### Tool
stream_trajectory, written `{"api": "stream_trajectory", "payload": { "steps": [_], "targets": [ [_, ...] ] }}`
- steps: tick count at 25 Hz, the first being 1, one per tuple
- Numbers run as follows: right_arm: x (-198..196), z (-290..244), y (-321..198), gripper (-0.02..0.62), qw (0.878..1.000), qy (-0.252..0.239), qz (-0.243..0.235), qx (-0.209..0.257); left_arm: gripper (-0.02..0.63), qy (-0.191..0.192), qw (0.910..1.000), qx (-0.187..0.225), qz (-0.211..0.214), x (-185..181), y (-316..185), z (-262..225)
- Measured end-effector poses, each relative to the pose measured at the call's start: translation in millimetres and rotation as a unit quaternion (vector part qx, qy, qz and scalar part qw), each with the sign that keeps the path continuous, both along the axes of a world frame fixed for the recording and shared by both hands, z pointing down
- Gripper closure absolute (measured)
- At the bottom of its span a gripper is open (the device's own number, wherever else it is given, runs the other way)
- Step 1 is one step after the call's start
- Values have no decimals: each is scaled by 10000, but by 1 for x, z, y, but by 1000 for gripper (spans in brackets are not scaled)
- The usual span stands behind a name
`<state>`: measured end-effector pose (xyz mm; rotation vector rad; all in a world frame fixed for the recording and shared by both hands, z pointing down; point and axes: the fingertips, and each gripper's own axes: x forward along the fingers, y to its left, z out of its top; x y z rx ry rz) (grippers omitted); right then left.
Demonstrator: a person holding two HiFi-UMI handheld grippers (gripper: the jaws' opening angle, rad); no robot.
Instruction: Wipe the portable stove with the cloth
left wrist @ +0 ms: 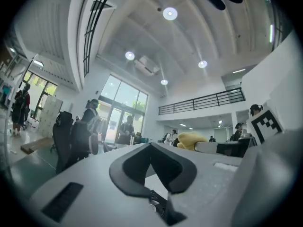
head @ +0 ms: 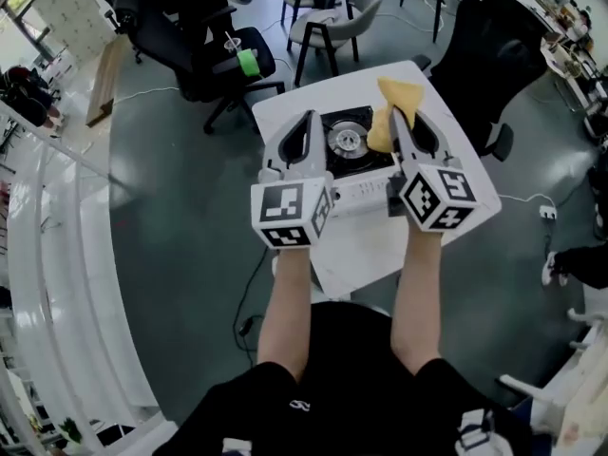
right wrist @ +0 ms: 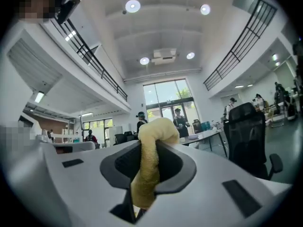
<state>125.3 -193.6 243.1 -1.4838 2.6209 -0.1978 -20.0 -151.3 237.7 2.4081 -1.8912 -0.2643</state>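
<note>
Portable stove [head: 344,142] sits on the white desk [head: 285,112], between the two grippers. Right gripper [head: 393,114] is at its right edge, fingers clamped on the yellow cloth [right wrist: 147,169]. The cloth bunches out past the tips and lies over the stove's right side beside the burner, so the wipe likely runs leftward across the top. Left gripper [head: 310,117] is at the stove's left edge, fingers together with nothing between them.

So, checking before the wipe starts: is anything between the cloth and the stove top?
Nothing visible. The cloth, clamped in the right gripper, hangs over the portable stove's right side. The left gripper is off at its left edge.
</note>
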Motion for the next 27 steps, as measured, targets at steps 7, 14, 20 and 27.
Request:
{"api": "stream_trajectory", "payload": {
  "steps": [7, 14, 20, 27],
  "targets": [
    [20, 39, 20, 538, 9984, 374, 181, -379, 612, -399, 9989, -232, -58, 17, 23, 14],
    [28, 40, 24, 538, 9979, 597, -82, -240, 612, -423, 9984, -365, -100, 26, 29, 26],
    [21, 37, 26, 538, 9965, 775, -265, -137, 612, -541, 9970, -528, -164, 32, 25, 28],
    [14, 29, 29, 538, 9953, 839, -468, 99, 612, -607, 9970, -479, -55, 39, 26, 31]
  ]
}}
